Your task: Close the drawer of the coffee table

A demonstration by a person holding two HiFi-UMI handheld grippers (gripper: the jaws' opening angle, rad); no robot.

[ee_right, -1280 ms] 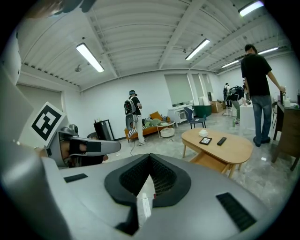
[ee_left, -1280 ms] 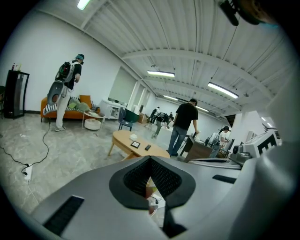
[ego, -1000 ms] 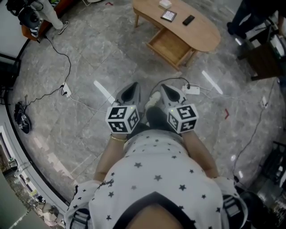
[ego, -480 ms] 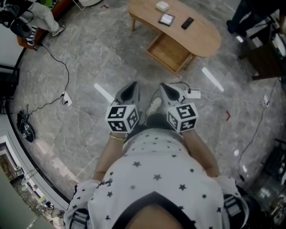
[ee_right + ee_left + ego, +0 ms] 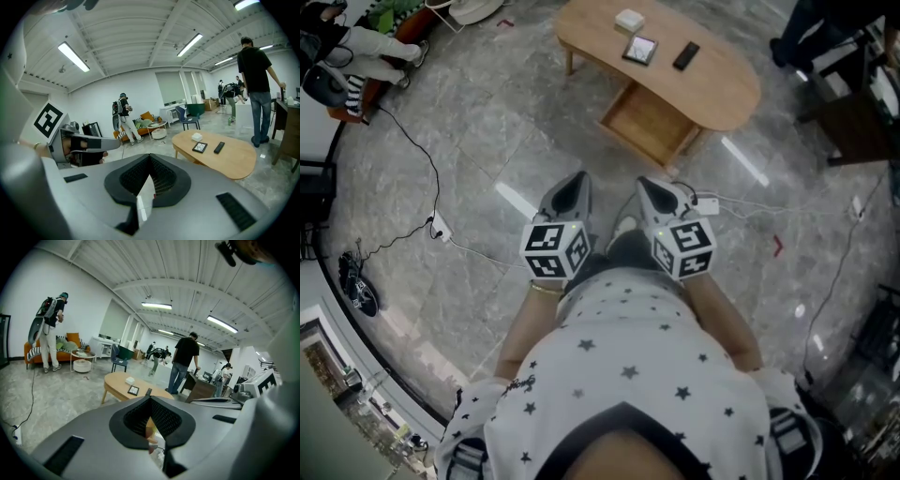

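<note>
Left tool (image 5: 577, 180) jaws together, nothing held. Right tool (image 5: 646, 185) likewise closed, empty. Both held low at body, well apart from work. Drawer (image 5: 649, 122) at 12 o'clock, pulled out from under wooden counter (image 5: 727, 89) – closing not yet begun; approach and push outstanding. Grey stone floor (image 5: 487, 122); power strip (image 5: 705, 200) at 1 o'clock – trip hazard on approach, in my judgement.

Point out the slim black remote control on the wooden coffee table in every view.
Head view: the slim black remote control lies top centre-right, on the light wooden oval coffee table.
Left gripper view: the remote is at picture centre.
Right gripper view: the remote is right of centre.
Shared landmark: the black-framed square tile beside it.
</note>
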